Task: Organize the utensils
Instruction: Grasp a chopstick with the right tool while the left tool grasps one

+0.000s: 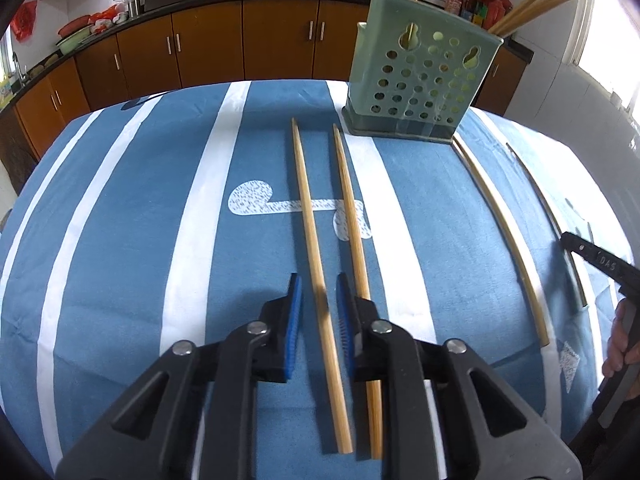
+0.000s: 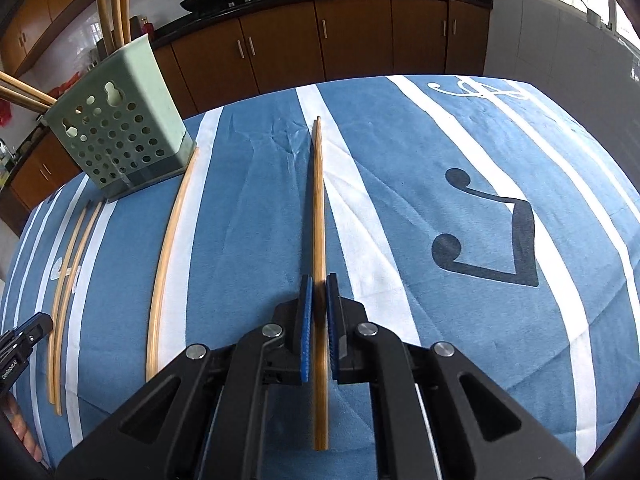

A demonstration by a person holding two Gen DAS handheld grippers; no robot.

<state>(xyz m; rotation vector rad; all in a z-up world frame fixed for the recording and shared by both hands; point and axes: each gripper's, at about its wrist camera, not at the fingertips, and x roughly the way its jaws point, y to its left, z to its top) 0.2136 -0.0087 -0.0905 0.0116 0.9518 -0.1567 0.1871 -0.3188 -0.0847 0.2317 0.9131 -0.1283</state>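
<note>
In the left wrist view, our left tongs point(image 1: 318, 294) reach down over two bamboo chopsticks point(image 1: 310, 232) lying side by side on the blue striped cloth point(image 1: 132, 216) that covers the surface. The pads stand a little apart around the left stick, and we see no firm pinch on it; the other stick runs just outside the right pad. Beyond them stands the green perforated holder point(image 1: 420, 84), already carrying several chopsticks upright. Two more sticks point(image 1: 502, 240) lie to its right, near the other tool.

In the right wrist view, our right tongs point(image 2: 319, 294) are closed narrowly on one chopstick point(image 2: 318, 208), which runs straight out between the blue pads. The holder point(image 2: 116, 136) sits at the far left, with a loose stick point(image 2: 170, 256) lying just beside its base.

We judge the job partly done: some chopsticks are stowed, four remain on the cloth, and one is in our grip, not yet delivered.
</note>
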